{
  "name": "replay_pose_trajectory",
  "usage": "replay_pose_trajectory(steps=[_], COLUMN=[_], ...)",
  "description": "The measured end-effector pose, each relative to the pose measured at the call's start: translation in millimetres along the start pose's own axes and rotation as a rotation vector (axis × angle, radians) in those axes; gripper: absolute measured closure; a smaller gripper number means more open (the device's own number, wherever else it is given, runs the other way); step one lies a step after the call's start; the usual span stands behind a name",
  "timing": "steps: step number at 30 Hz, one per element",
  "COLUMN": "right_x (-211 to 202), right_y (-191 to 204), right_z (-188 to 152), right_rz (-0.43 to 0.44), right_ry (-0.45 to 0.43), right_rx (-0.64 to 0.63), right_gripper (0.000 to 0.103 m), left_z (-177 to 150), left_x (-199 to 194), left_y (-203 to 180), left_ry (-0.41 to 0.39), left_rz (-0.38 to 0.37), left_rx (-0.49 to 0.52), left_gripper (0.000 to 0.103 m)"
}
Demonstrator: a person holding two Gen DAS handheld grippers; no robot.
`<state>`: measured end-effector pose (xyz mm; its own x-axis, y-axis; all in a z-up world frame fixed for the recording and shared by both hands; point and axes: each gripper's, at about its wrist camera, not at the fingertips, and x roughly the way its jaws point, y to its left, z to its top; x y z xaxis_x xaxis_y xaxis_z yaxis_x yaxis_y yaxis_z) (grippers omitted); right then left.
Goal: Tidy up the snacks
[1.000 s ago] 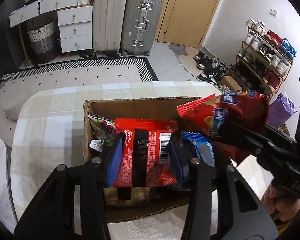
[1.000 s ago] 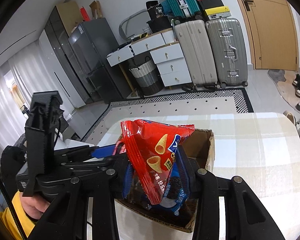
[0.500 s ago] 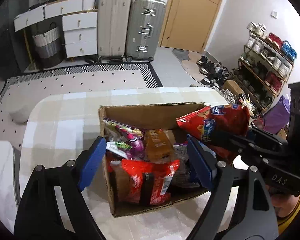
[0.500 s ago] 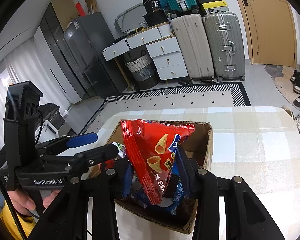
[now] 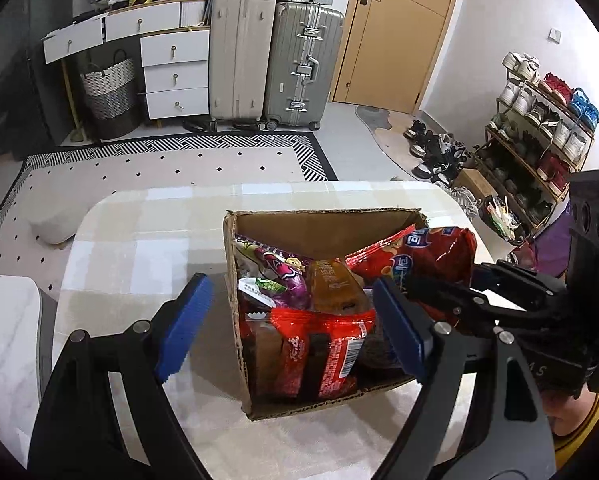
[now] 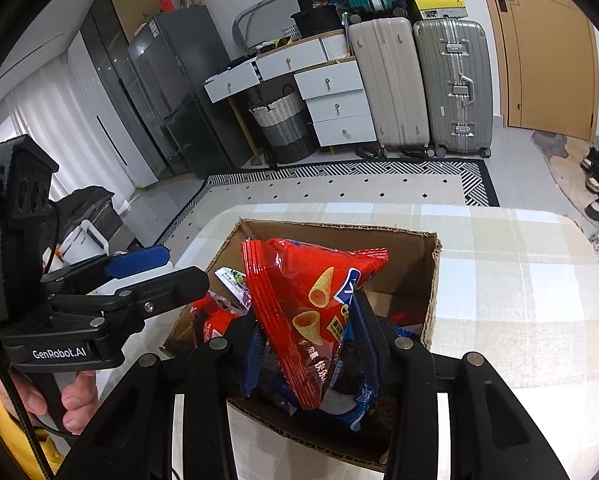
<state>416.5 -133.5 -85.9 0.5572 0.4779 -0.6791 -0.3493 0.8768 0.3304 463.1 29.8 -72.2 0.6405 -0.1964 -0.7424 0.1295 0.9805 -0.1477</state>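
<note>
soft bags, light grip: the red cone-snack bag over the box

the right gripper [image 6: 307,356] is clamped on the lower part of a red cone-snack bag [image 6: 311,300], with a blue cookie packet [image 6: 355,396] caught between the same pads beneath it. both hang just ahead of its fingers, over the near end of the open cardboard box [image 6: 431,280]. the bag looks puffed with air and nearly weightless; its film is slick and crinkly and the contents would likely crush under a hard squeeze. the crimped seam along an edge is probably the safest hold, since the inflated middle can slide or pop out of the pads.

the left gripper [image 5: 287,332] stands wide apart with nothing between its blue pads, which straddle the box's near left wall. just ahead of it and below lie a red noodle-style packet [image 5: 323,356], a purple wrapper [image 5: 279,276] and a brown pouch [image 5: 331,284], packed loosely. these look soft and would shift if nudged, so any next packet is best set down gently on top.
</note>
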Motion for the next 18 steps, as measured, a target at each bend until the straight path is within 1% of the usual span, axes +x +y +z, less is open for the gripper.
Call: replay_pose_trajectory(steps=[3,6,10,12,14,18], right_x=[-1,-4,-9,-12,-14,-16], right_y=[2,4,7,7,9,8], right_z=[1,3,3,3,1,1], right_rz=[-0.011,-0.018,-0.029,-0.031,-0.034,-0.036], right_ry=[-0.010,-0.019,-0.027,-0.033,-0.042,-0.043], right_rx=[-0.003,-0.007,-0.013,-0.013,-0.011,-0.005], right_gripper=[0.055,0.054,0.050,0.044,0.041,0.041], left_z=[-1,-3,-5,-6,-6,-7], left_x=[-3,-5,-9,-9,-12,-18], left_y=[-2,-3,-5,-7,-9,-11], left_ry=[0.006,0.011,0.008,0.017,0.014,0.010], left_rz=[0.005,0.001,-0.004,-0.008,-0.005,-0.008], left_rx=[0.005,0.005,0.005,0.011,0.016,0.019], left_gripper=[0.022,0.022,0.022,0.022,0.022,0.022])
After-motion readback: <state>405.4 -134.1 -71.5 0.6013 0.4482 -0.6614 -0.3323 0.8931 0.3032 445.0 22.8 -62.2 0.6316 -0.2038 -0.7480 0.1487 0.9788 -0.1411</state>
